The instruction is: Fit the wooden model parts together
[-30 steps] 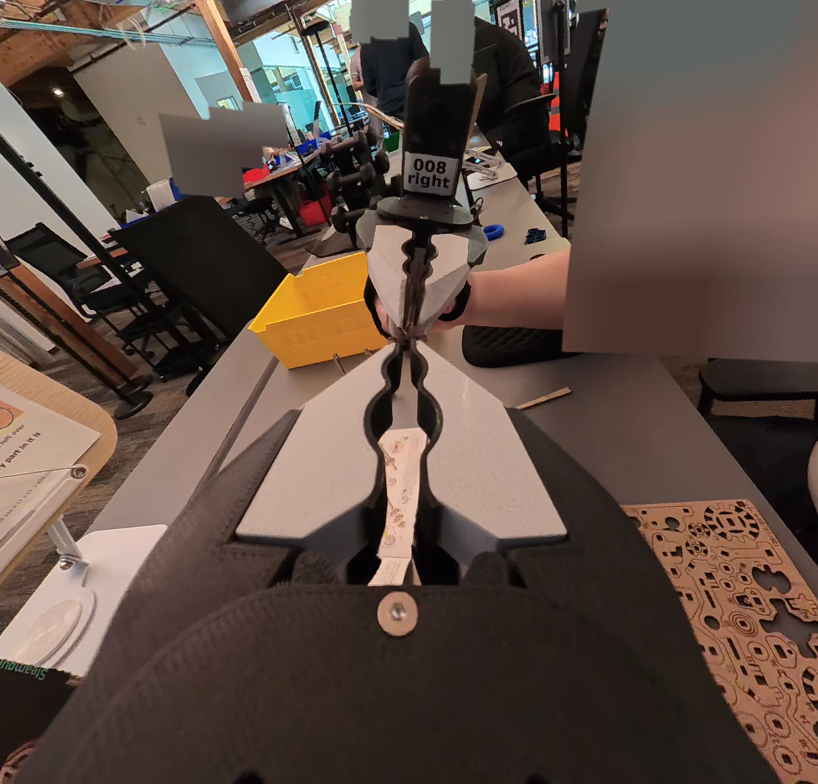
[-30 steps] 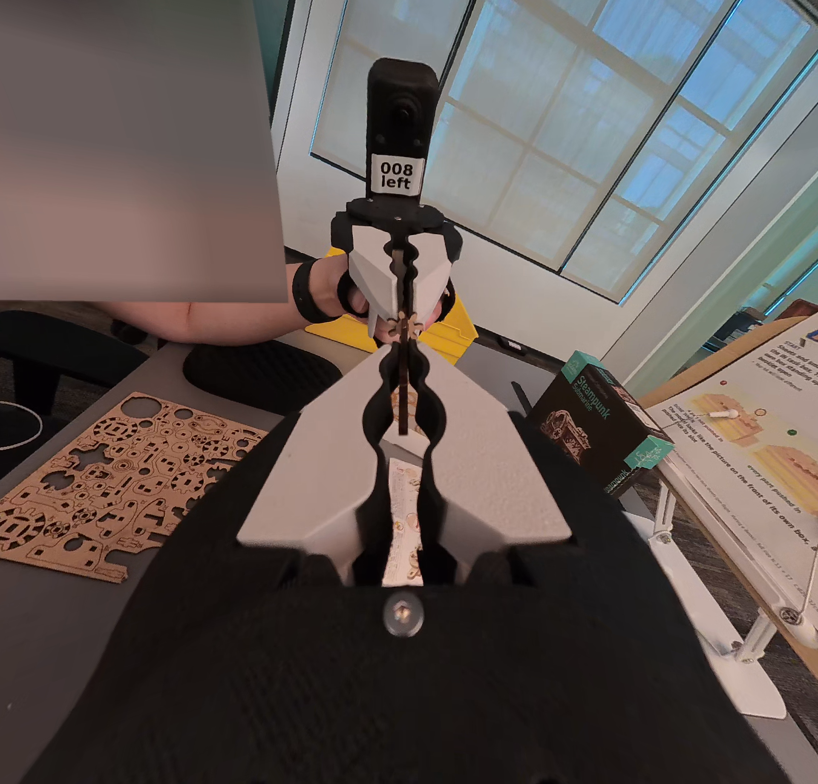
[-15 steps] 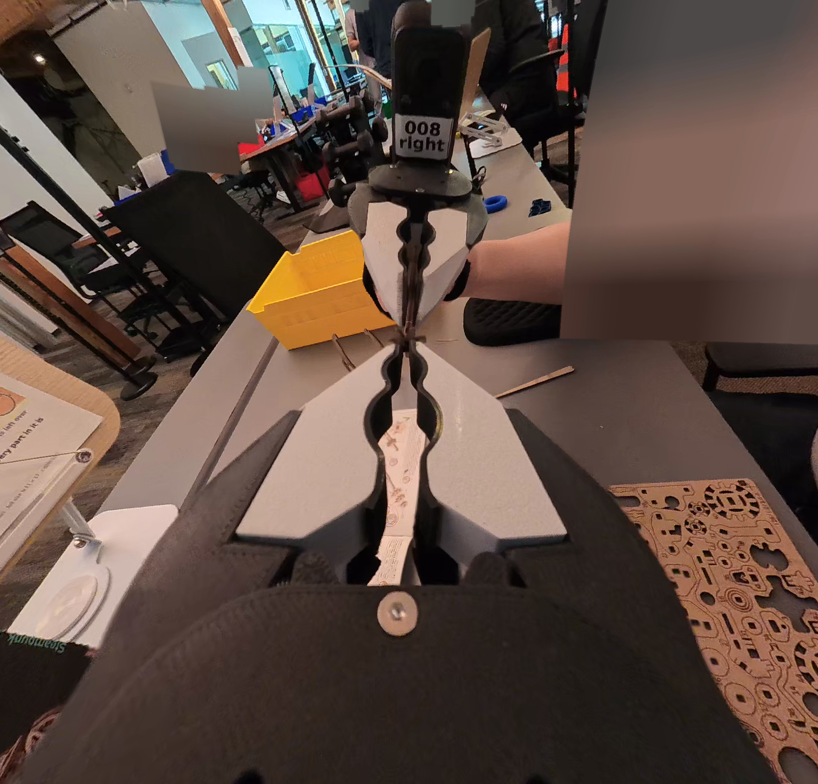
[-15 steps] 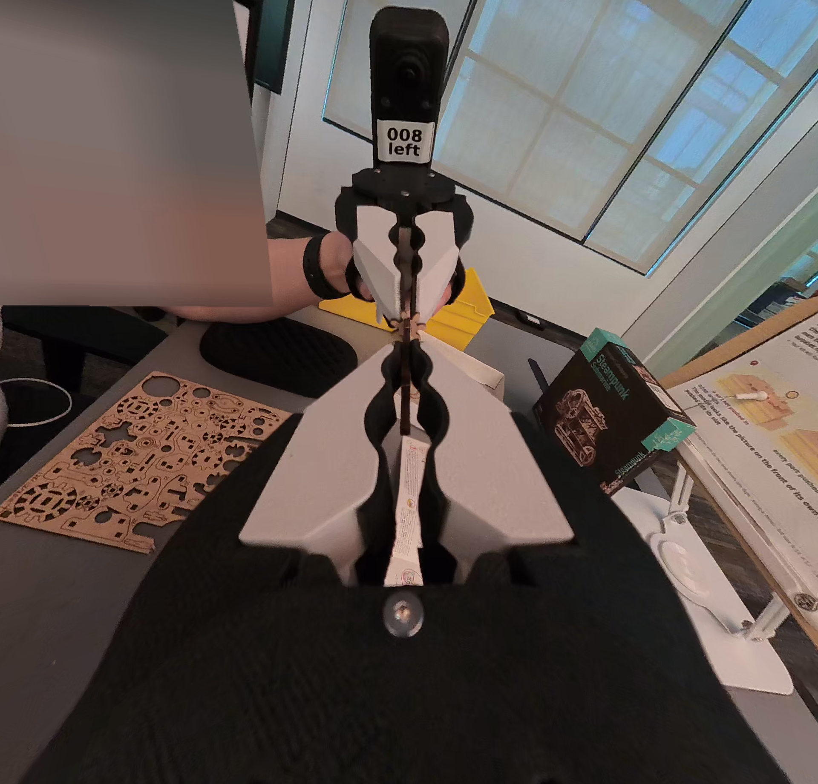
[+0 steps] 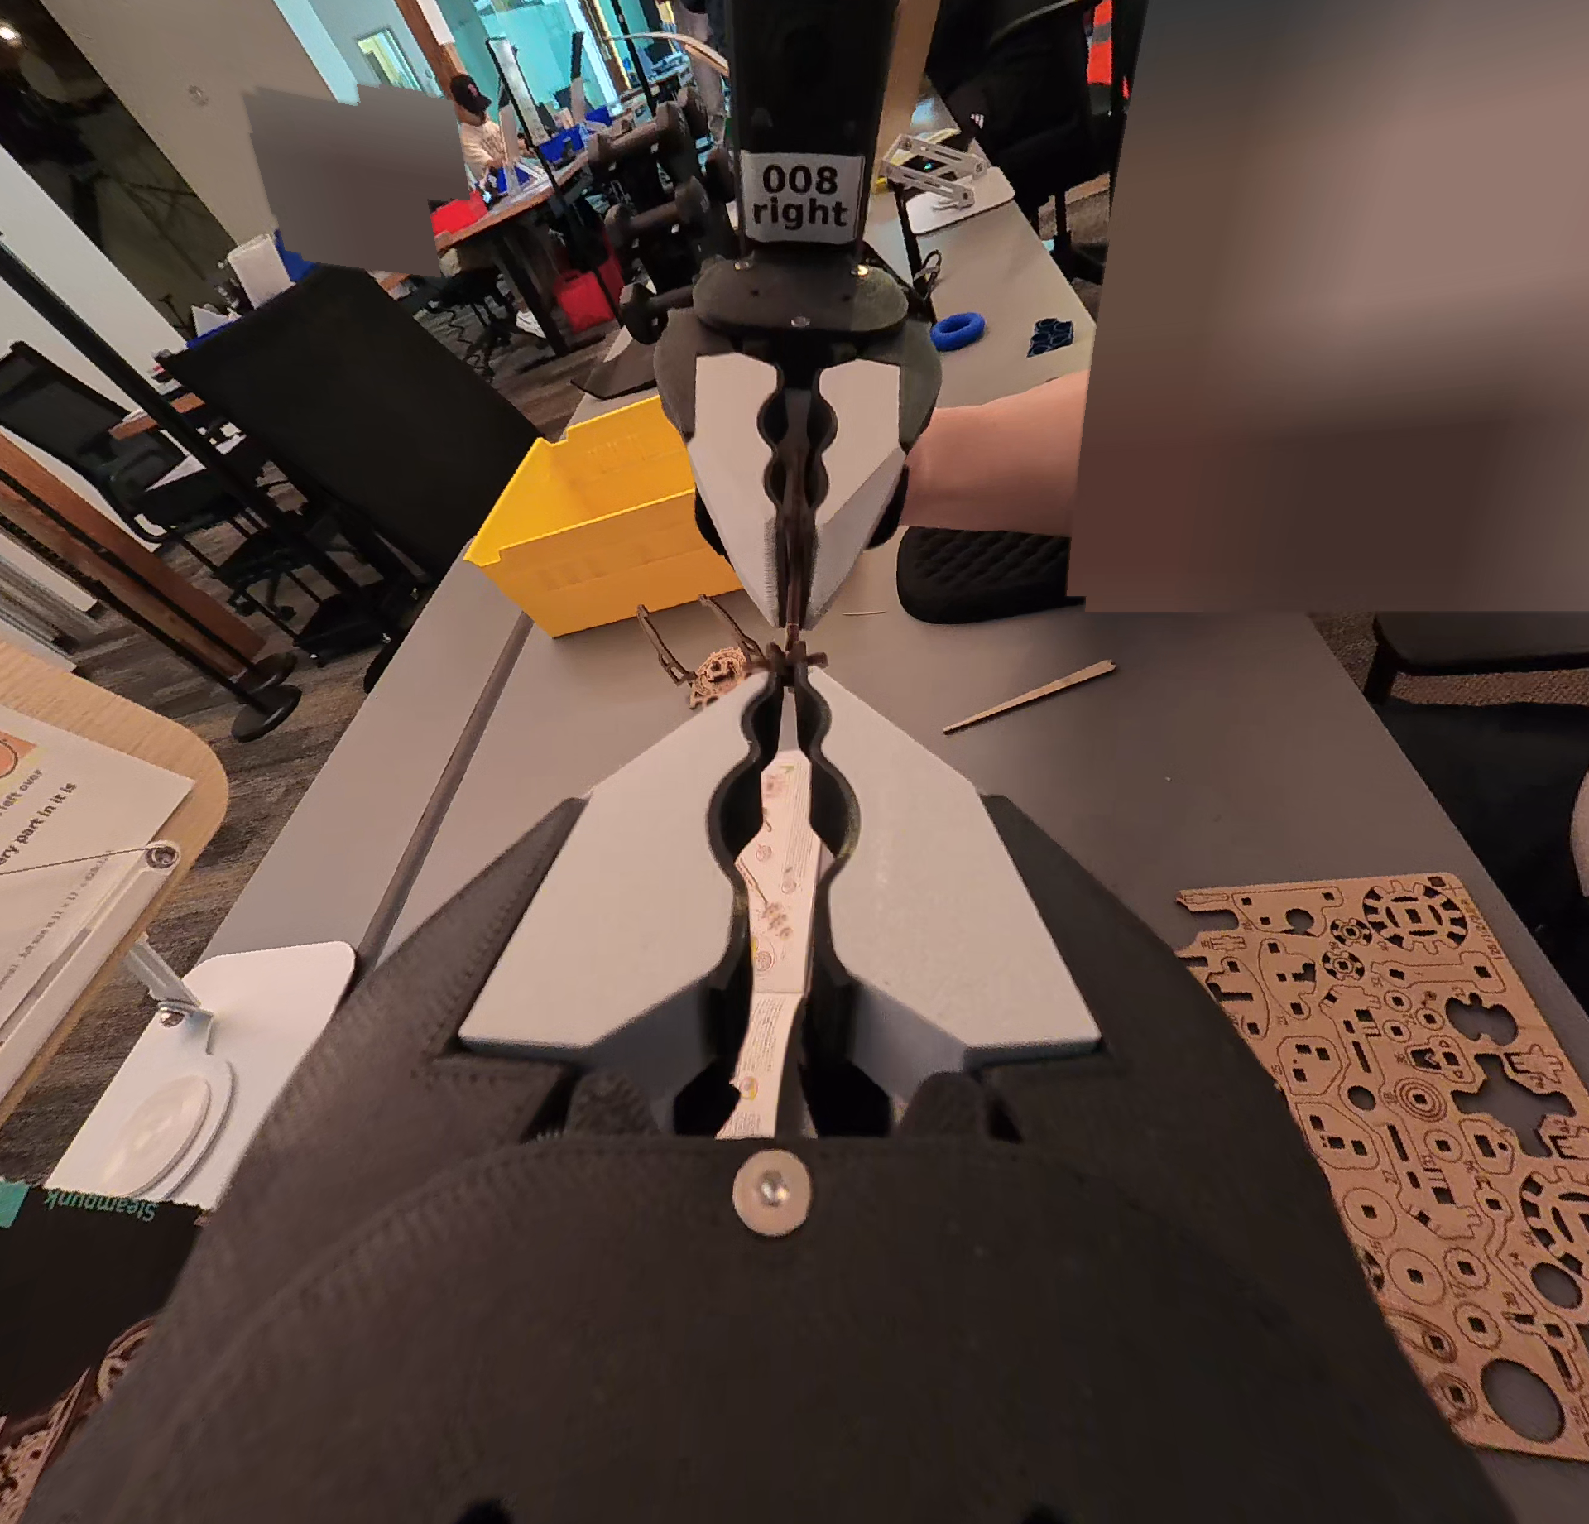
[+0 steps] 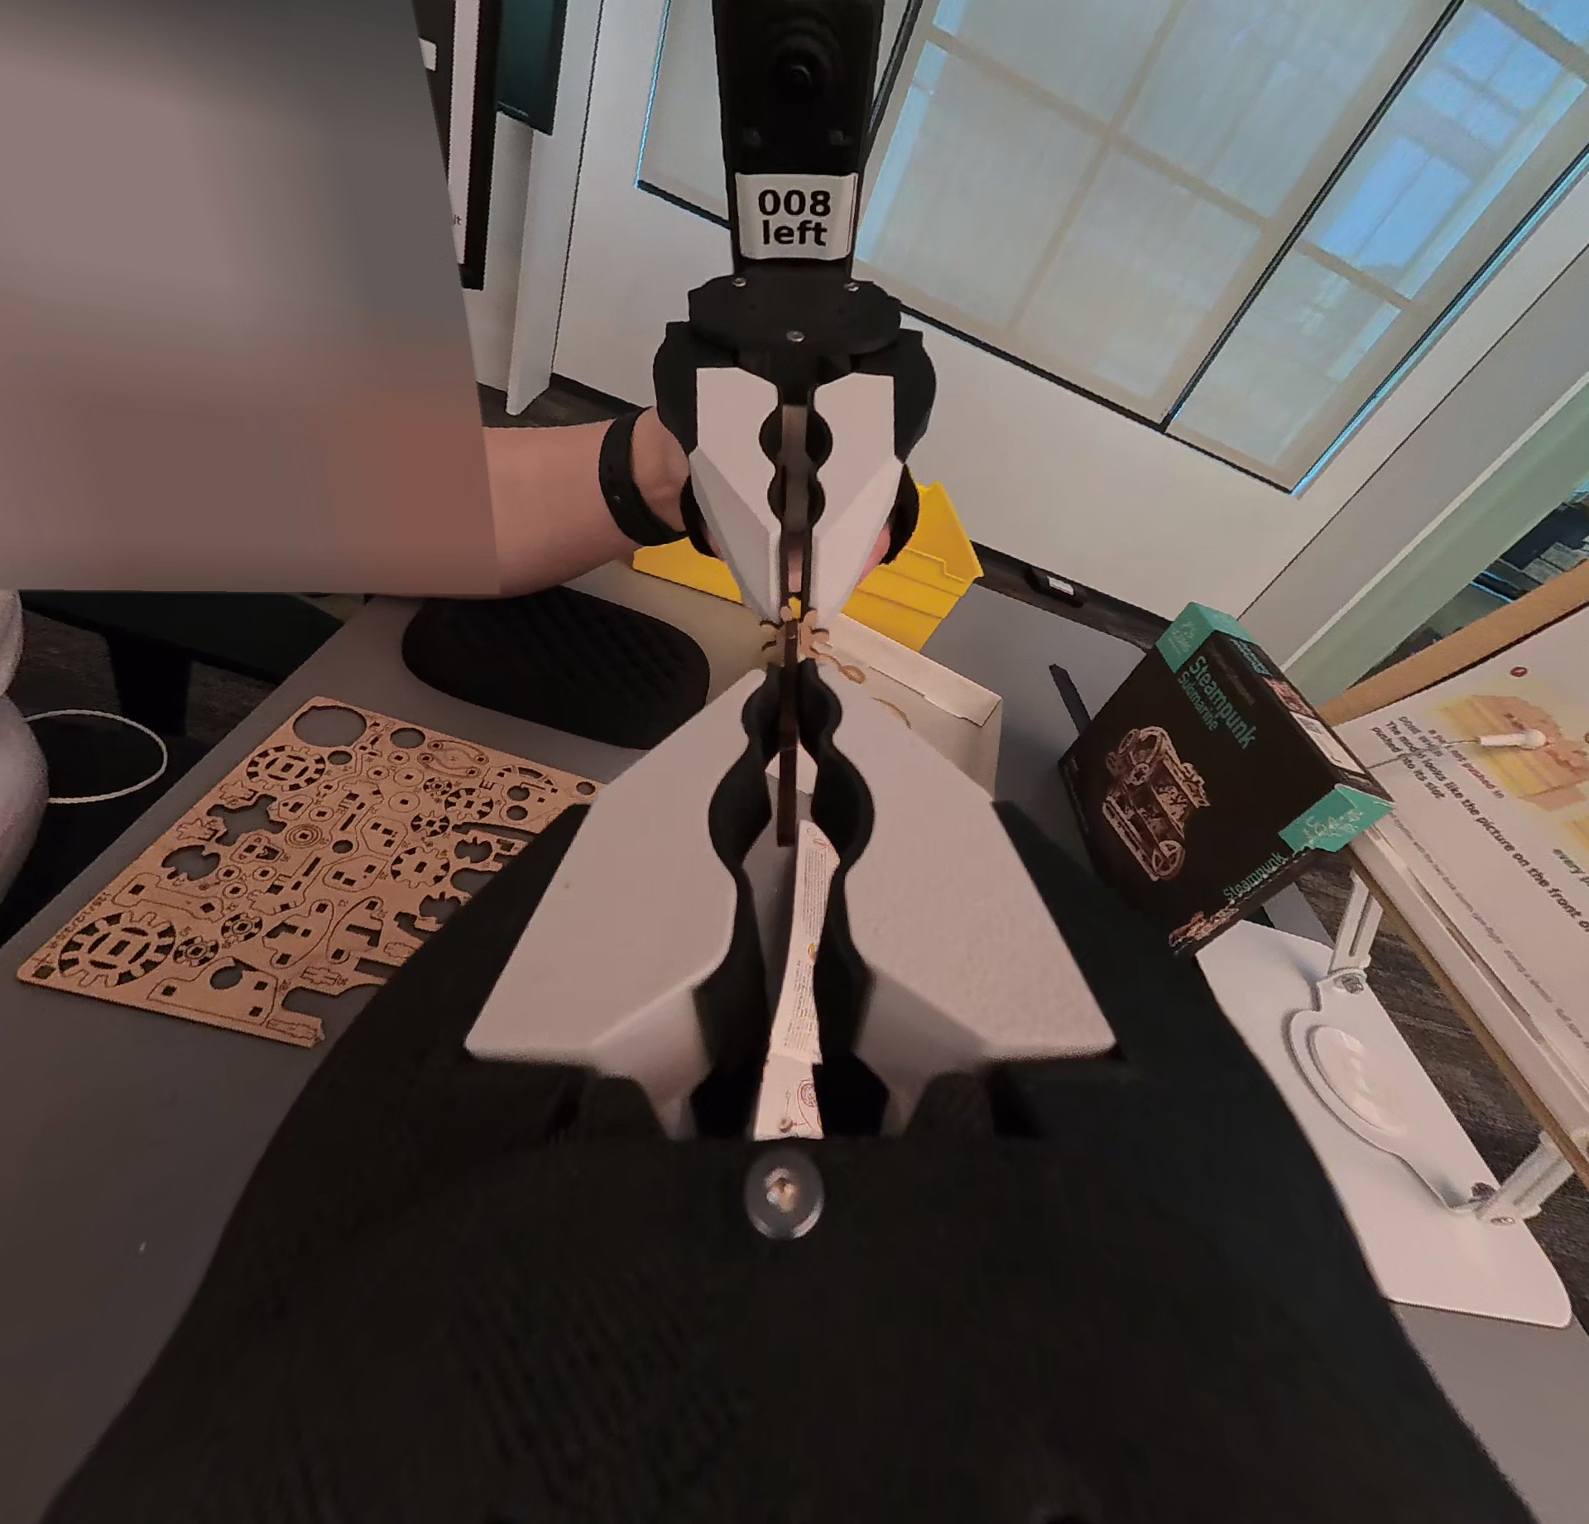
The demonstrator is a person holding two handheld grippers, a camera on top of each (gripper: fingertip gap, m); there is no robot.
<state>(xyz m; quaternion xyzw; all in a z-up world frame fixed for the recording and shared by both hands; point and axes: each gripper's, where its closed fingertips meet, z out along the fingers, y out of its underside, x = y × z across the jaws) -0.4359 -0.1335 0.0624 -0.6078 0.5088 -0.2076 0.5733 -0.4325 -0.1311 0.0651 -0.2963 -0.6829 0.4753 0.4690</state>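
My left gripper (image 5: 787, 681) and my right gripper (image 6: 787, 672) meet tip to tip above the grey table (image 5: 1118, 795). Both are shut. Each pinches a thin dark wooden part seen edge-on; the right gripper's part (image 6: 786, 782) runs back between its jaws. A small toothed wooden piece (image 6: 795, 635) sits where the tips meet, and it also shows in the left wrist view (image 5: 791, 657). The right gripper (image 5: 789, 618) faces me in the left wrist view, and the left gripper (image 6: 791, 614) in the right wrist view. The exact joint is hidden by the tips.
A punched-out wooden sheet (image 5: 1410, 1139) (image 6: 284, 863) lies on the table. A yellow bin (image 5: 602, 528), loose wooden pieces (image 5: 714, 670), a wooden stick (image 5: 1027, 696) and a black pad (image 6: 559, 666) lie farther back. A black kit box (image 6: 1204, 786), white booklet (image 6: 920, 696) and instruction stand (image 6: 1410, 1139) sit nearby. Only a small space, under 4 cm, lies between the two pairs of fingers.
Both grippers stay shut and tip to tip. The pair has shifted a little, and the loose wooden pieces by the yellow bin have come into the left wrist view.
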